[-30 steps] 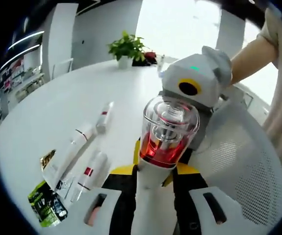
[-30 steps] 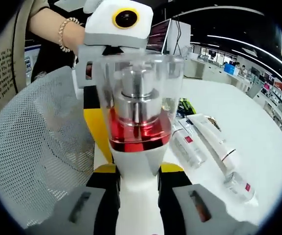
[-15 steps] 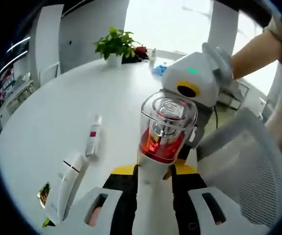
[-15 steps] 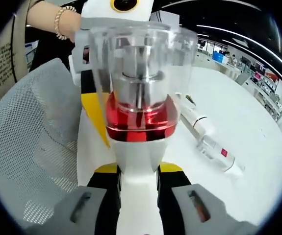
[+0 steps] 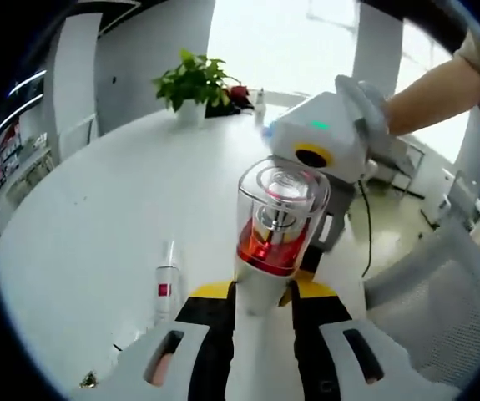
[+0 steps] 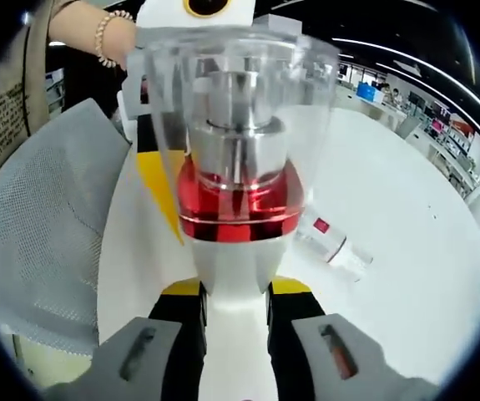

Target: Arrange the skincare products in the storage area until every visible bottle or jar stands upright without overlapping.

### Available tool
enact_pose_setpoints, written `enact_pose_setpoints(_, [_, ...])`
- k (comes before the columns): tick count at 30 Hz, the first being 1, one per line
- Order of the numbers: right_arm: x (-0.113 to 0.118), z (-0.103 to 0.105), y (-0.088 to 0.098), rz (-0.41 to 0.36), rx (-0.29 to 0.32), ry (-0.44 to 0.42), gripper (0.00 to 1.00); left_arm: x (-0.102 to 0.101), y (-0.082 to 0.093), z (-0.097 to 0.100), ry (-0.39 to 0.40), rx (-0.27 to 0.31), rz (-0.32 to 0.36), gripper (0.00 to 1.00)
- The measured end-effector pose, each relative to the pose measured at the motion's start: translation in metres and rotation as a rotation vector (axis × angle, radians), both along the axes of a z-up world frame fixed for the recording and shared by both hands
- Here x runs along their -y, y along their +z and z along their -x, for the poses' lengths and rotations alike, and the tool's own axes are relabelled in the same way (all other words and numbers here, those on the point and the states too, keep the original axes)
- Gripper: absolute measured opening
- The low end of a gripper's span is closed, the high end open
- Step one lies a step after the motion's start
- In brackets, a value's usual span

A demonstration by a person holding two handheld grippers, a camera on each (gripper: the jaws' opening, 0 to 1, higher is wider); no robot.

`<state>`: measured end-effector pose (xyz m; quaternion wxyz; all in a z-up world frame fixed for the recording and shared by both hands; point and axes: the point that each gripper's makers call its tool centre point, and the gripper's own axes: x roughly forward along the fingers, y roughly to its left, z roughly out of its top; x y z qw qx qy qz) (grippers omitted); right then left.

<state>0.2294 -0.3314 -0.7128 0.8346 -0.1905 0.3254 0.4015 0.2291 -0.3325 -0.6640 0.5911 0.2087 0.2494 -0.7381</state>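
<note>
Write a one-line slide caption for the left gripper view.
Both grippers clamp a red-banded pump bottle above a white table, one small tube lying flat alongside.

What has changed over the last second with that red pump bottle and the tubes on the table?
The pump bottle has been carried away from the tubes: several were in view, now one small bottle lies on the white table. Both grippers, left and right, stay clamped on it.
</note>
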Motion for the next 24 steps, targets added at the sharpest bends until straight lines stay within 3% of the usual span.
enact_pose_setpoints(11, [0.020,-0.018,0.000,0.029,0.002,0.111,0.27,0.031,0.000,-0.015,-0.011,0.010,0.015,0.25])
enact_pose_setpoints(24, [0.026,-0.030,-0.002,0.018,0.000,0.081,0.27,0.034,0.004,-0.024,-0.018,0.006,0.017,0.25])
